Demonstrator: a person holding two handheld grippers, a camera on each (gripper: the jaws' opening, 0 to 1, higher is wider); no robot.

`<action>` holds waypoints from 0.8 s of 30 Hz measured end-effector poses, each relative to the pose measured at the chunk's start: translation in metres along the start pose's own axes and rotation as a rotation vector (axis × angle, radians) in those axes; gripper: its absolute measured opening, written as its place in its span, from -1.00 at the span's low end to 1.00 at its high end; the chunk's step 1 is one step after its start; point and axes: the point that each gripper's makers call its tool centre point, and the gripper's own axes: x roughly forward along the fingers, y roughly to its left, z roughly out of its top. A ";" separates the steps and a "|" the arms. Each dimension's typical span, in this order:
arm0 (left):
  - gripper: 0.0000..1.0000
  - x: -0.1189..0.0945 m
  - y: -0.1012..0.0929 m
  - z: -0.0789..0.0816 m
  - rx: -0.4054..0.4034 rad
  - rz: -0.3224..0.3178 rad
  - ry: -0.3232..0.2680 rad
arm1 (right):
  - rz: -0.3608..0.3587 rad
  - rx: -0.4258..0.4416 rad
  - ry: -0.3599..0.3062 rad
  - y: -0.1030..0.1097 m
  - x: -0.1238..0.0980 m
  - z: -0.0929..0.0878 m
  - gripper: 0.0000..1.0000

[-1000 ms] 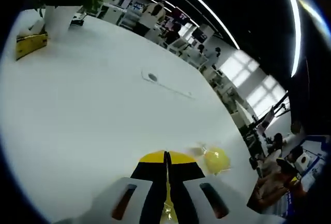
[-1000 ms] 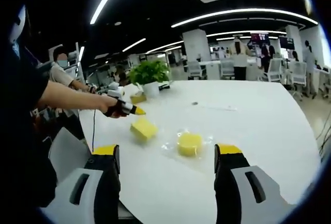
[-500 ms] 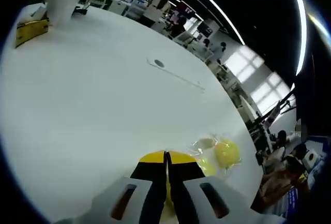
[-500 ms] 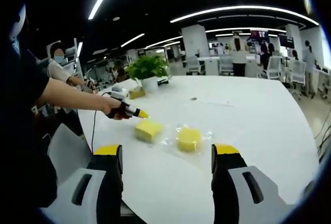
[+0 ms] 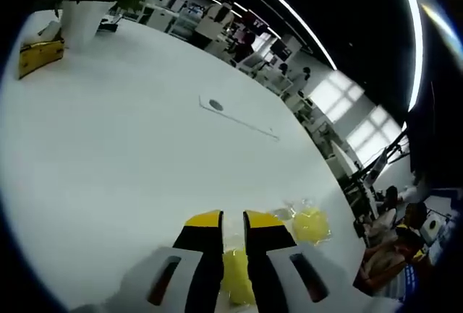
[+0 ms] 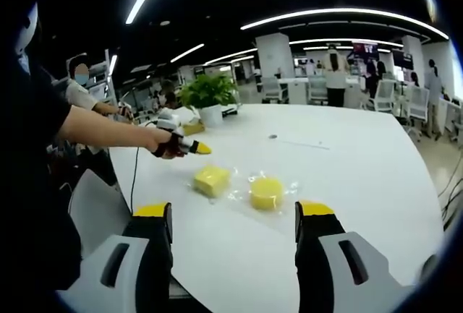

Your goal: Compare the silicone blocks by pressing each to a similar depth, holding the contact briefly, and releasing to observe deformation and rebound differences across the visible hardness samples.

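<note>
A square yellow silicone block (image 6: 212, 179) lies on the white table (image 6: 347, 176). Just right of it a round yellow block (image 6: 265, 191) rests on clear plastic wrap. A person's hand holds my left gripper (image 6: 197, 148) a little above and to the left of the square block, not touching it. In the left gripper view its jaws (image 5: 233, 220) stand a narrow gap apart, and the square block (image 5: 235, 278) shows on the table through the gap. The round block (image 5: 311, 225) lies to the right. My right gripper (image 6: 233, 212) hangs wide open and empty, short of both blocks.
A potted plant in a white pot (image 6: 210, 110) and a yellow object (image 5: 40, 56) stand at the table's far end. A small round port (image 5: 215, 105) is set in the tabletop. The person's arm (image 6: 101, 132) reaches in from the left. Chairs and people are beyond.
The left jaws, shut before, now stand slightly apart. The left gripper has risen a little off the square block. The right gripper has barely moved.
</note>
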 end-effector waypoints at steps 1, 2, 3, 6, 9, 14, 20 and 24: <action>-0.87 -0.004 -0.003 0.002 0.009 -0.002 -0.012 | 0.002 -0.002 -0.005 0.001 0.000 0.001 0.26; -0.83 -0.006 -0.006 0.002 0.014 -0.001 -0.016 | 0.003 -0.002 -0.006 0.001 -0.001 0.001 0.25; -0.79 -0.009 -0.008 0.002 0.017 0.001 -0.015 | 0.003 -0.003 -0.005 0.001 0.000 0.000 0.25; -0.84 -0.017 -0.013 -0.006 0.130 0.005 0.027 | 0.009 -0.012 0.005 0.002 0.001 -0.003 0.24; -0.87 -0.026 -0.020 -0.015 0.221 0.001 0.082 | 0.025 -0.026 0.006 0.005 0.001 -0.003 0.22; -0.87 -0.044 -0.043 -0.004 0.267 -0.024 0.034 | 0.028 -0.053 -0.001 0.004 0.002 0.000 0.22; -0.95 -0.064 -0.060 0.001 0.301 -0.037 -0.001 | 0.033 -0.051 -0.021 0.001 0.001 0.005 0.18; -1.00 -0.068 -0.060 0.009 0.246 0.017 -0.062 | 0.034 -0.050 -0.027 0.002 0.003 0.007 0.17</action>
